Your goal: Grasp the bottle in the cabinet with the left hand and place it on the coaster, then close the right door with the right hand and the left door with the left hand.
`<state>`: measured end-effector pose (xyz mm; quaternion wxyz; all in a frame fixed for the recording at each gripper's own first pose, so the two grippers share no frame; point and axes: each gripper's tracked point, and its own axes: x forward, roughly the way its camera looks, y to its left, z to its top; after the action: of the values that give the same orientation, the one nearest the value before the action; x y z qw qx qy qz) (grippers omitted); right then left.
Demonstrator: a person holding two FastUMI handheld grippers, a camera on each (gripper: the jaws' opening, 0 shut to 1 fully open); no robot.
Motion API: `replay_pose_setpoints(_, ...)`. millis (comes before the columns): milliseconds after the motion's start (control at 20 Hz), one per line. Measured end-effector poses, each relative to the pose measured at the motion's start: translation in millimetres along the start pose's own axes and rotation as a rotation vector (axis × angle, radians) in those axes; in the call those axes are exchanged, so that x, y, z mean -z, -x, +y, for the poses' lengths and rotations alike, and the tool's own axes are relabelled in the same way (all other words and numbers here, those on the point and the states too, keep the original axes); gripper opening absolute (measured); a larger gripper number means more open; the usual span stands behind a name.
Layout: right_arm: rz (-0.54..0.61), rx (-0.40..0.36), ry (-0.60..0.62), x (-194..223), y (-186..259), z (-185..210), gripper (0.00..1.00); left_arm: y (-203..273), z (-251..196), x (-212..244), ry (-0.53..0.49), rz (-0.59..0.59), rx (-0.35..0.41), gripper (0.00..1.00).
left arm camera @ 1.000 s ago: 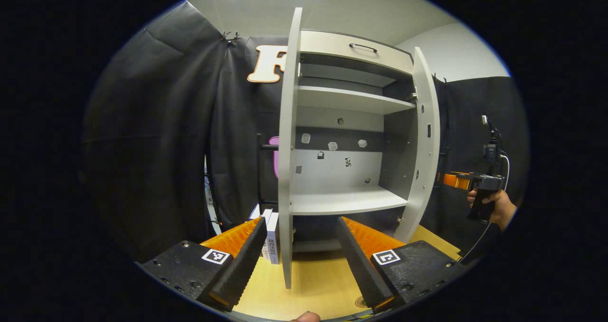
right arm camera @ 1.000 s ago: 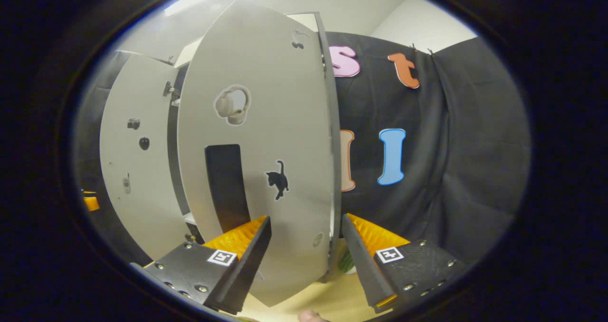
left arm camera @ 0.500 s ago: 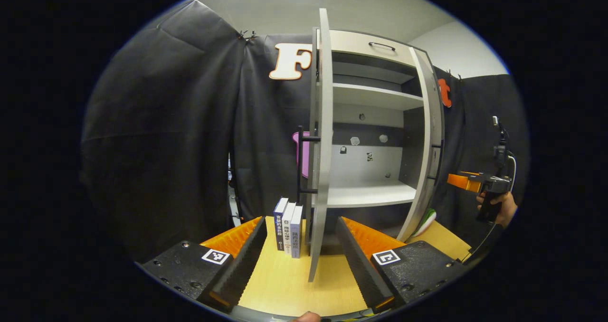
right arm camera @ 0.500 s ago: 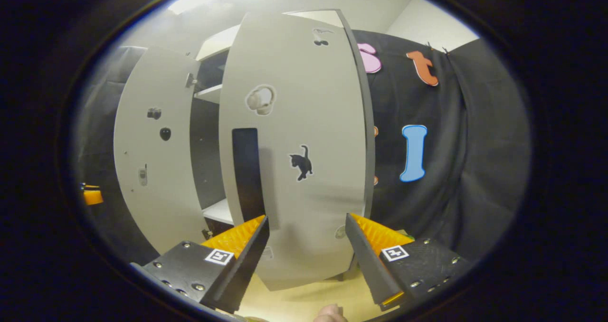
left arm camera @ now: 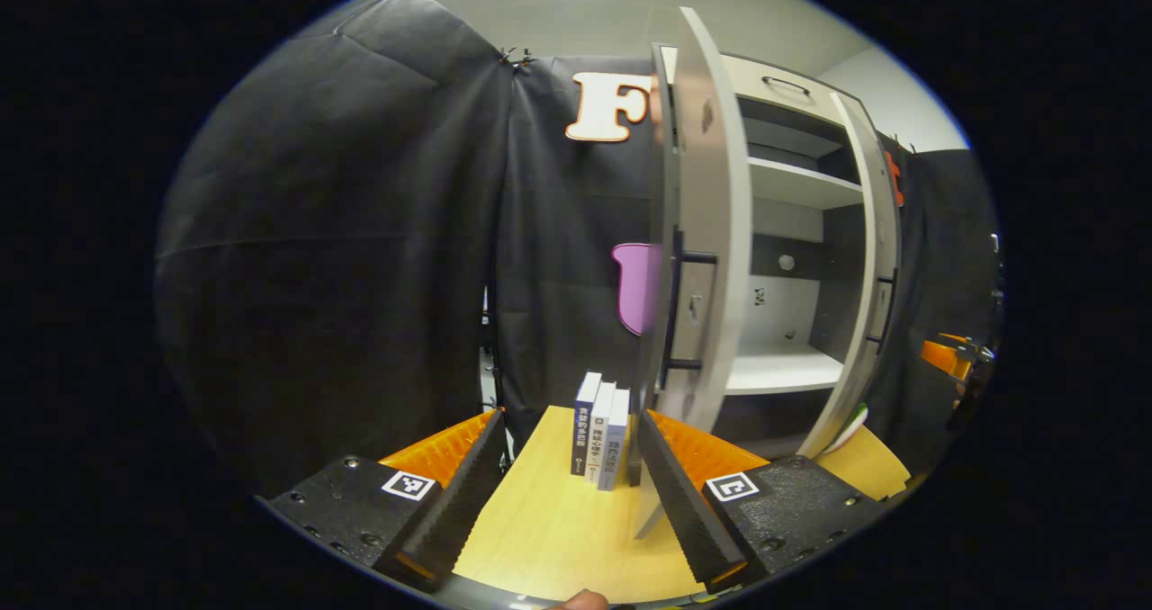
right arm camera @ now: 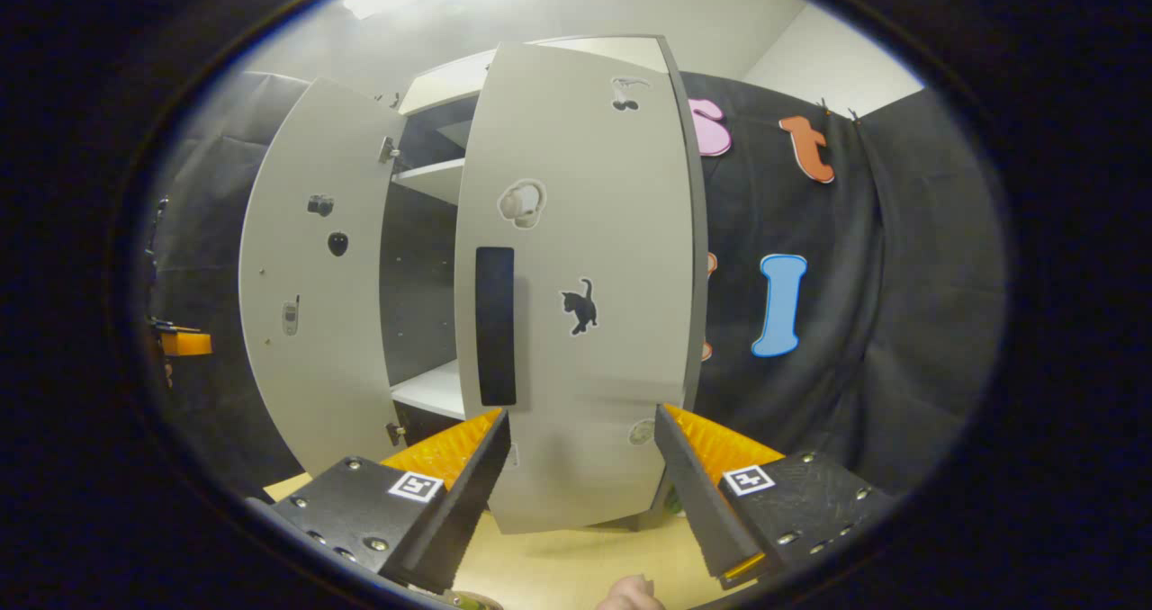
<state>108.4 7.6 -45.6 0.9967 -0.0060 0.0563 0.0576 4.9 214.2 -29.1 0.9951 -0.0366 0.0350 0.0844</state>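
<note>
The grey cabinet (left arm camera: 792,187) stands on the wooden table with both doors ajar. My left gripper (left arm camera: 571,502) is open and empty, low over the table just in front of the left door (left arm camera: 711,232), whose outer face and dark handle (left arm camera: 677,309) show. My right gripper (right arm camera: 580,502) is open, close in front of the lower part of the right door (right arm camera: 585,232), which has a black handle (right arm camera: 495,322) and stickers. The left door (right arm camera: 306,259) stands wide open beyond it. A green and white object (left arm camera: 846,417) peeks from behind the right door (left arm camera: 877,259), too hidden to identify.
Three upright books (left arm camera: 601,430) stand on the table (left arm camera: 540,529) left of the left door. The cabinet shelf (left arm camera: 778,372) is bare. The far right gripper (left arm camera: 949,355) and the far left gripper (right arm camera: 184,343) show at the edges. Black cloth walls surround the booth.
The right door has swung inward toward the cabinet. My left gripper has shifted to the left, from facing the cabinet's inside to the outer side of the left door.
</note>
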Motion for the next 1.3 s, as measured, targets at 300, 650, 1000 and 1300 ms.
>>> replay_pose_setpoints(300, -0.003, -0.039, -0.011, -9, 30, 11, 0.97, -35, 20, -21, 0.02, -0.025, -0.015, 0.92)
replay_pose_setpoints(650, -0.023, -0.028, -0.036, -21, 59, 6, 0.98, -71, 10, -49, 0.03, -0.033, 0.033, 0.94)
replay_pose_setpoints(1000, -0.026, 0.001, 0.021, -13, 71, -7, 0.97, -91, -44, -67, 0.007, -0.034, 0.155, 0.94)
replay_pose_setpoints(1300, -0.048, 0.029, -0.015, -19, 77, -19, 0.98, -84, -65, -72, -0.052, -0.063, 0.174, 0.85)
